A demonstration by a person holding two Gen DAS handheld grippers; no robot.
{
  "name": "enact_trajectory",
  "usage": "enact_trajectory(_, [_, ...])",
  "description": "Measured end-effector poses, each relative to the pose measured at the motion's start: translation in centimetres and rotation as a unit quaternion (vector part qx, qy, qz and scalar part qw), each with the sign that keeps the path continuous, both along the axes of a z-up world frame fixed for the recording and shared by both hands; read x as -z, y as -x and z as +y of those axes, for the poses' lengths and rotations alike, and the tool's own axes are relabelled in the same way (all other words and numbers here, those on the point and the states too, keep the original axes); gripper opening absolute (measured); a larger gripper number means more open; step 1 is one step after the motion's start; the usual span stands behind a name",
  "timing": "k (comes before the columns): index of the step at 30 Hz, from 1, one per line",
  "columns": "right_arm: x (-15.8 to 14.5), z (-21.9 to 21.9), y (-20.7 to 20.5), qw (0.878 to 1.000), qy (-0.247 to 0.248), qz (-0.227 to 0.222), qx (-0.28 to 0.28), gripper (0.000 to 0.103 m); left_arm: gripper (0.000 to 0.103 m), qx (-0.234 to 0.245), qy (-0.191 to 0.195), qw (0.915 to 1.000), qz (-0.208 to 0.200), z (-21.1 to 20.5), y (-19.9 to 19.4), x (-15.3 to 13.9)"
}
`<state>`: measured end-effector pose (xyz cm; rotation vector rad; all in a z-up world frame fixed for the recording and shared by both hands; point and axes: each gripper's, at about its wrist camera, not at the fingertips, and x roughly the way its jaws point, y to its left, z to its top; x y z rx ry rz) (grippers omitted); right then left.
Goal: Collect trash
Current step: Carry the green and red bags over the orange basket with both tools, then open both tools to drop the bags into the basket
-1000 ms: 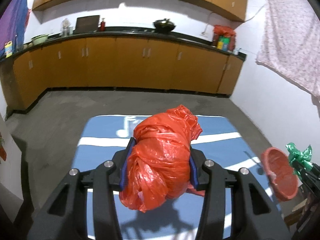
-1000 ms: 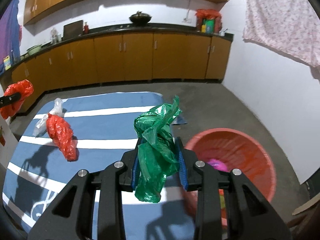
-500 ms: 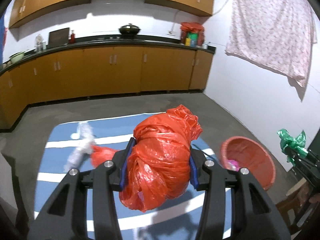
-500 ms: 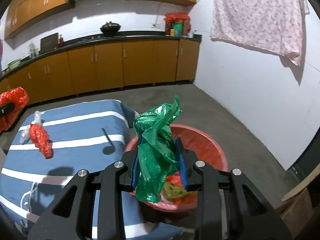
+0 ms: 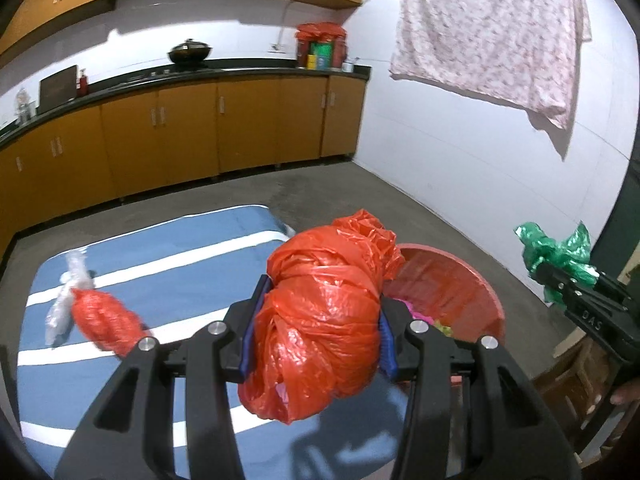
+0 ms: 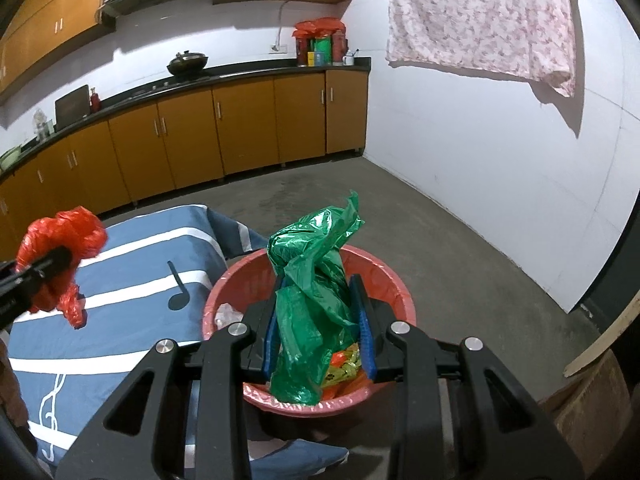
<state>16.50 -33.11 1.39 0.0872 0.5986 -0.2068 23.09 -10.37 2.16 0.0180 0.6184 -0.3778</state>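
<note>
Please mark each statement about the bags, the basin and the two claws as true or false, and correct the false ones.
1. The left claw grips an orange-red bag. True.
2. The right claw is empty. False: it is shut on a green bag.
3. The green bag is held in front of the red basin in the right wrist view. True.
4. The red basin is empty. False: some colourful trash already lies inside it.
5. A smaller red bag lies on the blue striped cloth. True.
6. The hanging floral cloth is plain blue. False: it is white with a pink pattern.
</note>
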Motion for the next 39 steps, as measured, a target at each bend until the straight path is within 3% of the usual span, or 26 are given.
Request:
enact_trajectory(10, [0.8, -1.1, -0.5, 1.000, -0.021, 0.002, 0.008, 0.032, 0.046, 0.034, 0.000, 0.9992, 0.020, -4.5, -0.8, 2.0])
enact_trajectory(33, [3.5, -4.4, -4.6, 0.997, -0.076, 0.015, 0.018, 0.033, 0.047, 0.083, -0.007, 0.9946, 0.062, -10.4, -4.8, 6.7])
enact_trajectory(39, [3.9, -5.3, -5.3, 0.996, -0.092, 0.010, 0.018, 0.039, 0.060, 0.094, -0.003, 0.9924, 0.080, -11.3, -5.9, 8.0])
